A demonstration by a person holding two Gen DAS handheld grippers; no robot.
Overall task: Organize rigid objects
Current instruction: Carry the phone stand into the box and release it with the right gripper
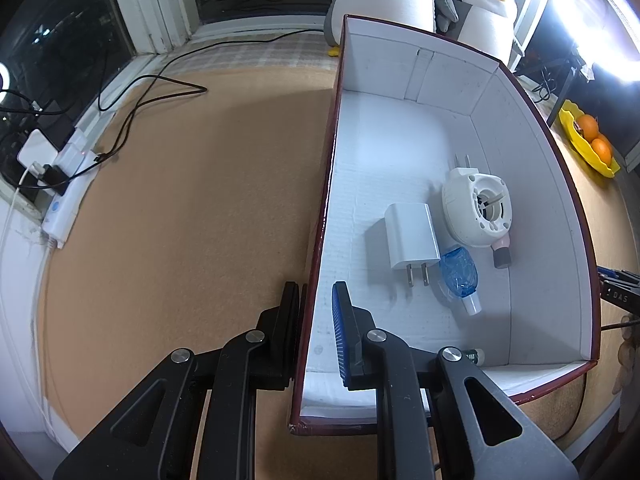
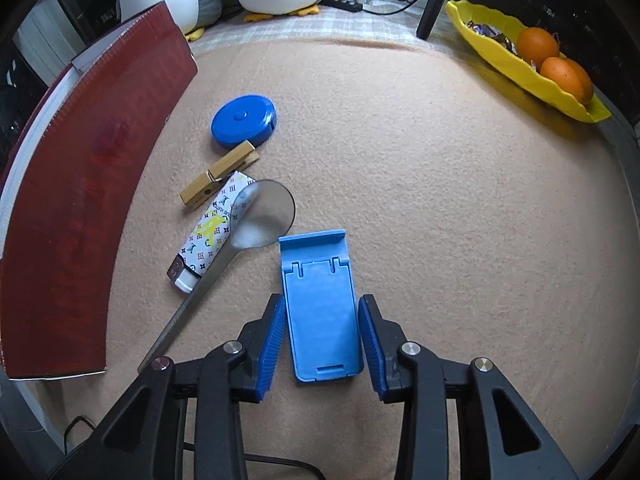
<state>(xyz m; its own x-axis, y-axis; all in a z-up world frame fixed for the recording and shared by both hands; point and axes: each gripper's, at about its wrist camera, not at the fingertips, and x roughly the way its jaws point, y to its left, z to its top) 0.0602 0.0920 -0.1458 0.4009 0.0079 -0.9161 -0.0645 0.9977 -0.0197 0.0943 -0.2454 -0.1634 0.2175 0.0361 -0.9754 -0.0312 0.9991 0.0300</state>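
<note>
A red box with a white inside stands on the tan cloth; its red outer wall shows in the right wrist view. My left gripper straddles the box's left wall, one finger outside and one inside, with a small gap on the inner side. In the box lie a white charger, a white round plug-in device, a small blue bottle and a pink tube. My right gripper is open around a blue phone stand lying flat. A spoon, a patterned lighter, a wooden clothespin and a blue tape measure lie beside it.
A yellow tray with oranges sits at the far right. Plush penguins stand behind the box. A power strip with chargers and a black cable lie at the left edge.
</note>
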